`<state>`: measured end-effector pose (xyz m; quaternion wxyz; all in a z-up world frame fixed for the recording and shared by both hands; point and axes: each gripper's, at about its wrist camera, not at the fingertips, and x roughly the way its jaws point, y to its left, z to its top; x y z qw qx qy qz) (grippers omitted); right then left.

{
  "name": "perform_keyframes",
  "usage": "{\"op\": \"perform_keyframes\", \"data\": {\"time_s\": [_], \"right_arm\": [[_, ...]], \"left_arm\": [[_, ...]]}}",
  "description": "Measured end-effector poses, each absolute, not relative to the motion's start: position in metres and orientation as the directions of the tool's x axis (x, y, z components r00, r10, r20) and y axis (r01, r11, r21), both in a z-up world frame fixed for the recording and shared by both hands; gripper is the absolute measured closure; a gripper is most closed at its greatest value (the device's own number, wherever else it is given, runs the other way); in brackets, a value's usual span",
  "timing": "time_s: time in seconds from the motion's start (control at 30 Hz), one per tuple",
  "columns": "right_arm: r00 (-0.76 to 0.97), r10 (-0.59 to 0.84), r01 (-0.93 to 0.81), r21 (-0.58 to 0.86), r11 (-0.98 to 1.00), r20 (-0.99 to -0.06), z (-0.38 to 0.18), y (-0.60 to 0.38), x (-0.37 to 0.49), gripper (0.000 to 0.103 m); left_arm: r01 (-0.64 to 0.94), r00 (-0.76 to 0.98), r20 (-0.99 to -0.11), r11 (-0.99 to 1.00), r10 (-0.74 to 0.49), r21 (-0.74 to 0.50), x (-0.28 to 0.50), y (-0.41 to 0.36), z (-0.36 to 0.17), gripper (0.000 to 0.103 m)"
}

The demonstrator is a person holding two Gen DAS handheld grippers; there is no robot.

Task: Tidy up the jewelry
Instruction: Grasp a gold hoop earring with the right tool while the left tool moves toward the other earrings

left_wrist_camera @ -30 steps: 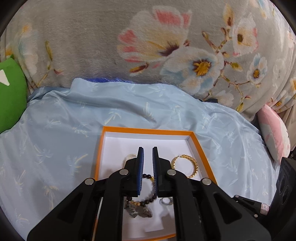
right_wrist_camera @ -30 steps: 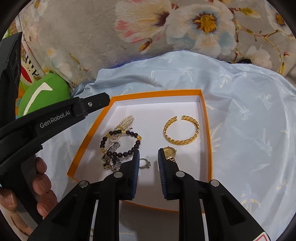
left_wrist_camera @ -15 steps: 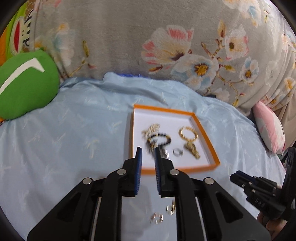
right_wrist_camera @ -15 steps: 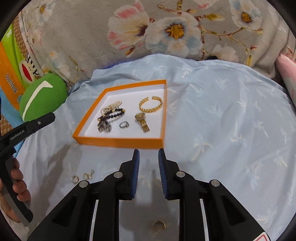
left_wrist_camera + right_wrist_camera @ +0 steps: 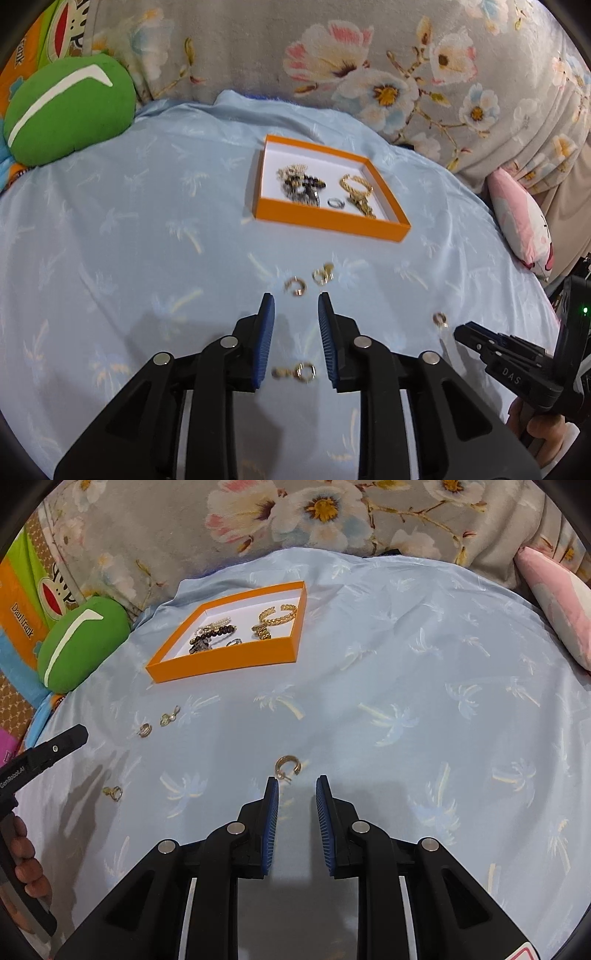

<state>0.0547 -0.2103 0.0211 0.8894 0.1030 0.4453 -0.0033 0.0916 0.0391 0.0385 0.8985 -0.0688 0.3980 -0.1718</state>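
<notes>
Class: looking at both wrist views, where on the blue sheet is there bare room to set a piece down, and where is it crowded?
Bare: the blue sheet between the orange box and the pink pillow, and the stretch beside the green cushion. Crowded: inside the box, and near its front, where loose gold earrings lie scattered, one just ahead of the right gripper.

The blue sheet (image 5: 406, 686) lies bare along its right side up to the pink pillow (image 5: 554, 602), giving broad passage there. Toward the far edge the orange box (image 5: 236, 657) blocks the middle, with the green cushion (image 5: 81, 642) at the far left corner. Small gold earrings (image 5: 295, 286) dot the sheet's near left part.
</notes>
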Motion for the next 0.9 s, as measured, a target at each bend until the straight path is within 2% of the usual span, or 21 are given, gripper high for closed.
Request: {"op": "perform_keyframes", "data": {"time_s": [0.17,0.37,0.53,0.63,0.73,0.8,0.9], "right_arm": [[0.611,0.067,0.088,0.152,0.984,-0.789,0.021,-0.204,0.057,0.071],[0.597,0.070,0.086,0.151,0.985,-0.799,0.015,-0.207,0.075,0.071],[0.584,0.057,0.075,0.123,0.990,-0.810,0.009,-0.200,0.082,0.071],[0.582,0.033,0.070,0.090,0.993,-0.812,0.009,-0.196,0.084,0.075],[0.582,0.022,0.069,0.077,0.995,-0.813,0.008,-0.194,0.085,0.087],[0.586,0.027,0.076,0.087,0.993,-0.810,0.008,-0.194,0.085,0.087],[0.592,0.034,0.089,0.107,0.990,-0.805,0.008,-0.197,0.082,0.087]], "left_arm": [[0.245,0.600,-0.716,0.934,-0.356,-0.259,0.077,0.039,0.027,0.079],[0.231,0.595,-0.726,0.939,-0.345,-0.257,0.068,0.042,0.023,0.074],[0.227,0.593,-0.731,0.941,-0.337,-0.250,0.065,0.043,0.021,0.074],[0.221,0.587,-0.736,0.941,-0.338,-0.256,0.065,0.043,0.019,0.074],[0.219,0.581,-0.740,0.941,-0.339,-0.259,0.065,0.043,0.017,0.073],[0.223,0.578,-0.741,0.940,-0.341,-0.259,0.064,0.041,0.017,0.073],[0.228,0.577,-0.743,0.940,-0.340,-0.253,0.063,0.039,0.016,0.066]]}}
